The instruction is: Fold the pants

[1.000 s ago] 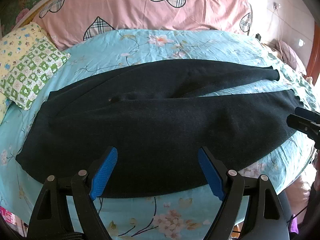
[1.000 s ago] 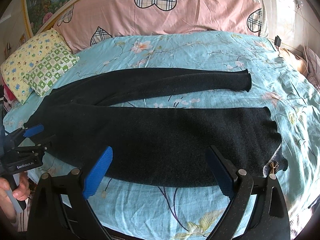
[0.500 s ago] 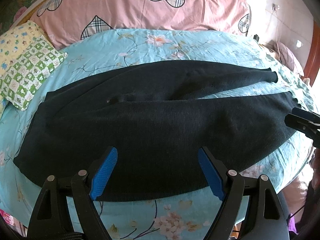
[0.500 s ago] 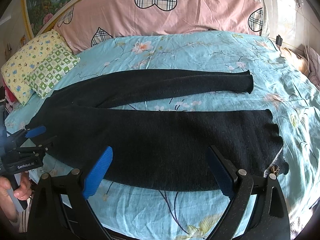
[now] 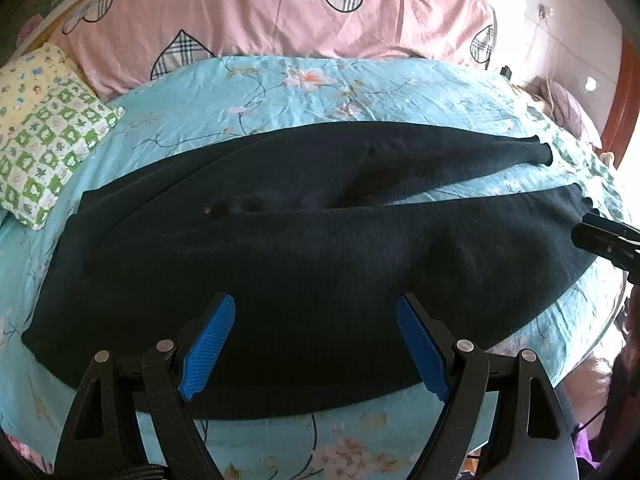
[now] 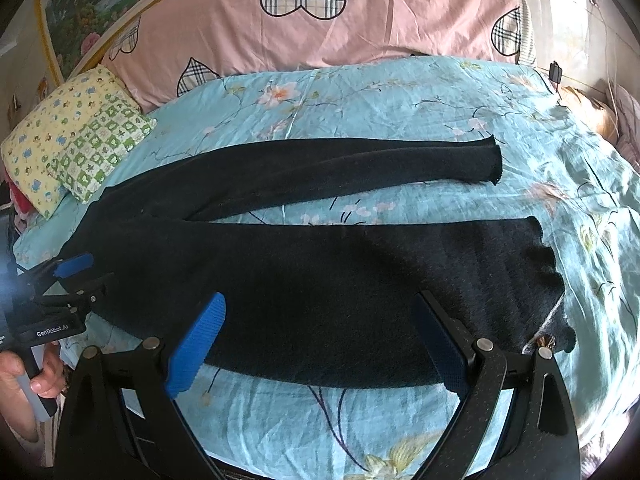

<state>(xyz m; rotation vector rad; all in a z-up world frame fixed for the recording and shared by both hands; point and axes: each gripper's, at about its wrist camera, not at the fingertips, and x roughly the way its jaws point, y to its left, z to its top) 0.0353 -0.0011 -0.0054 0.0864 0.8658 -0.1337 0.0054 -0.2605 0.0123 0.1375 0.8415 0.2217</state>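
Black pants [image 5: 320,248] lie flat across the bed, waist at the left, two legs spread toward the right. The same pants [image 6: 320,280] fill the right wrist view, near leg cuff at the right. My left gripper [image 5: 316,320] is open and empty above the pants' near edge by the waist half. My right gripper [image 6: 320,320] is open and empty above the near leg. The left gripper also shows at the left edge of the right wrist view [image 6: 76,276]. The right gripper shows at the right edge of the left wrist view [image 5: 604,236], by the cuff.
The light blue floral sheet [image 6: 360,92] covers the bed. A pink quilt with plaid hearts [image 6: 320,12] lies along the back. A yellow and green pillow [image 6: 76,140] lies at the back left. The bed's near edge runs just under both grippers.
Both grippers have moved slightly closer to the pants and stay open. The pants have not moved.
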